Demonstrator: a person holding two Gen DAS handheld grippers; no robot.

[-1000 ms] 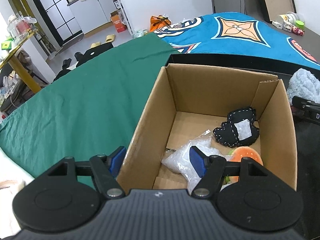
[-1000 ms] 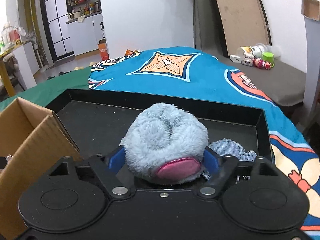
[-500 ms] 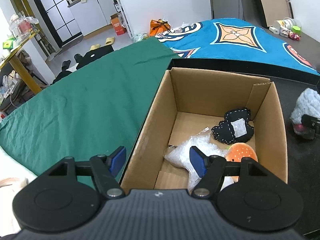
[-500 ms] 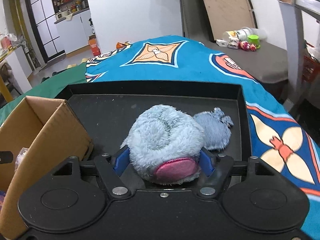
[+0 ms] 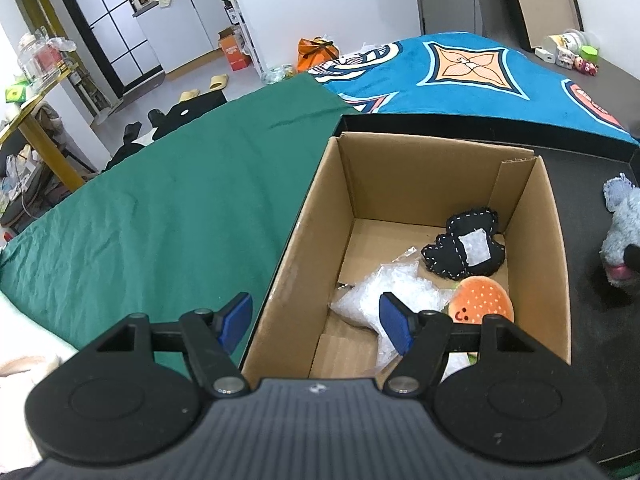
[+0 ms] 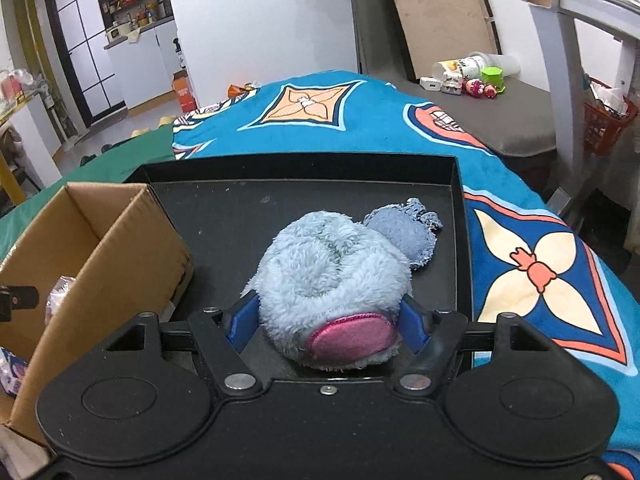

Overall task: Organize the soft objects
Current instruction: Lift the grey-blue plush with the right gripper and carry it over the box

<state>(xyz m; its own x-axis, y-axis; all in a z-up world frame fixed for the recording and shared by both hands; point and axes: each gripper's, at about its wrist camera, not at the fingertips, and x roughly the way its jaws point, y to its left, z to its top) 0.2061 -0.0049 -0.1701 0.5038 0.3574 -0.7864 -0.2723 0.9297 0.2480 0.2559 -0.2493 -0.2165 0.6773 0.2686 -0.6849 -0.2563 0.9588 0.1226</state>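
My right gripper (image 6: 328, 324) is shut on a fluffy light-blue plush (image 6: 332, 268) with a pink patch, held above the black tray (image 6: 304, 200); the plush also shows at the right edge of the left wrist view (image 5: 622, 232). A cardboard box (image 5: 424, 168) stands on the tray's left part and holds a black stitched plush (image 5: 464, 246), an orange burger plush (image 5: 482, 300) and a clear plastic bag (image 5: 384, 292). My left gripper (image 5: 316, 320) is open and empty, straddling the box's near left wall.
The tray lies on a bed with a green sheet (image 5: 160, 208) and a blue patterned blanket (image 6: 532, 264). Small toys and cups (image 6: 472, 76) sit on a grey surface at the far right. A white chair frame (image 6: 560, 40) stands to the right.
My right gripper has lifted and drawn back with the blue plush, so more of the tray and plush tail shows. My left gripper has risen slightly and stays open.
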